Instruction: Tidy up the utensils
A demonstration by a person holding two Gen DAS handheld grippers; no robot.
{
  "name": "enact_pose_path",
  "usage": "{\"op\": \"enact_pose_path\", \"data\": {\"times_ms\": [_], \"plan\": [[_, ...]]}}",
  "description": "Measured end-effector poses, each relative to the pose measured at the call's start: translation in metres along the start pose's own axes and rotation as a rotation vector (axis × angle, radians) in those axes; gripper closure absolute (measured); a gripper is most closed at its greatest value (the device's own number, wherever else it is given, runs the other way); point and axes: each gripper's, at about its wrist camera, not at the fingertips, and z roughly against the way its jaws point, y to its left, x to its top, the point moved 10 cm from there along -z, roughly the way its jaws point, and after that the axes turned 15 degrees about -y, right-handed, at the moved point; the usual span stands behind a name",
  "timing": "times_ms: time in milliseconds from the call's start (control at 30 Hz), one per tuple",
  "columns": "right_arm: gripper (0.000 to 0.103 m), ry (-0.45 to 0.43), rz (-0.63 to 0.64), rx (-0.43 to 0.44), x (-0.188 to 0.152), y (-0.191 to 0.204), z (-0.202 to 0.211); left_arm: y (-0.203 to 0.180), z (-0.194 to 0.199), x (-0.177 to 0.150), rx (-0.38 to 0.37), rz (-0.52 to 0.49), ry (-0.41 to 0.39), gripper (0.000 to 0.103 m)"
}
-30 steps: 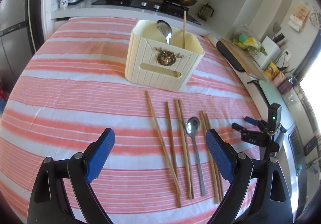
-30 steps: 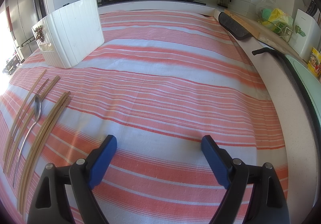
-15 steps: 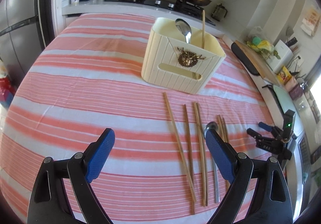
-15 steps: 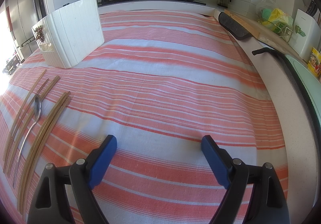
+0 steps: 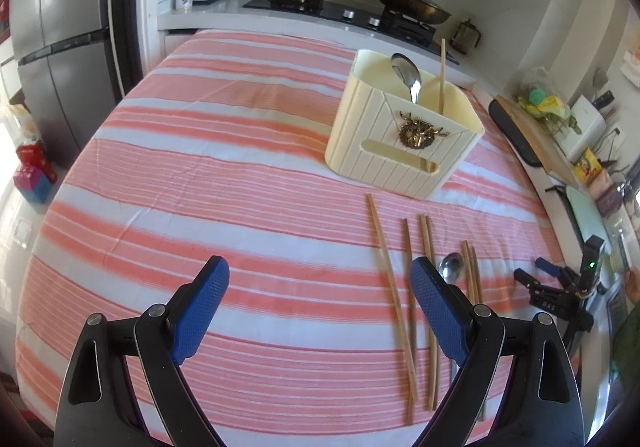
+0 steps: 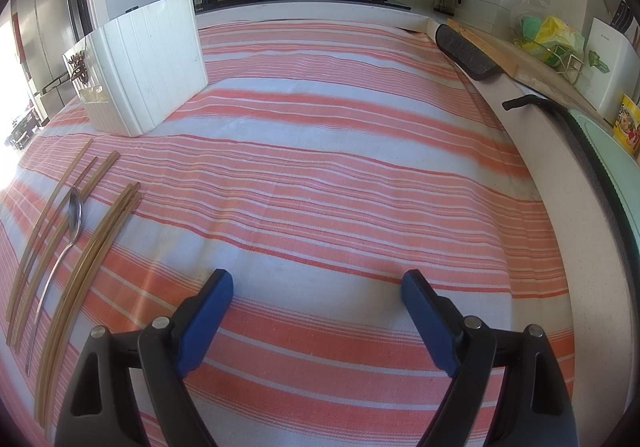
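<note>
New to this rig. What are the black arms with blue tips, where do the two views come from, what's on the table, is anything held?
No robot: a person carries a hand-held gripper in each hand, and each has a fisheye camera looking along its fingers. In the left wrist view the left hand-held gripper is open and empty; likewise the right hand-held gripper in its view. On the striped tablecloth stands a cream utensil holder containing a spoon and one chopstick. Loose chopsticks and a second spoon lie in front of the holder.
</note>
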Motion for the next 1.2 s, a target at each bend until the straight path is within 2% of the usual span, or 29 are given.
{"op": "enact_pose_path", "data": {"times_ms": [400,567,833,1000,1067,1133,1200], "plan": [[0.015,0.0,0.0,0.0,0.0,0.0,0.0,0.01,0.016,-0.014,-0.059,0.032,-0.021,0.01],[0.015,0.0,0.0,0.0,0.0,0.0,0.0,0.009,0.023,-0.022,-0.116,0.055,-0.025,0.01],[0.015,0.0,0.002,-0.001,0.0,0.0,0.0,-0.003,0.03,-0.042,-0.189,0.03,-0.029,0.01],[0.013,-0.002,-0.047,-0.033,0.002,-0.002,0.001,-0.012,0.02,-0.063,-0.211,0.039,0.0,0.01],[0.013,-0.003,-0.077,-0.108,-0.001,-0.003,0.012,-0.018,0.014,-0.069,-0.215,0.014,0.013,0.01],[0.013,0.021,-0.088,-0.121,-0.005,0.012,0.025,-0.024,0.007,-0.073,-0.212,-0.002,0.019,0.01],[0.013,0.019,-0.108,-0.084,-0.006,0.036,0.038,-0.03,-0.004,-0.072,-0.211,-0.01,0.027,0.01]]}}
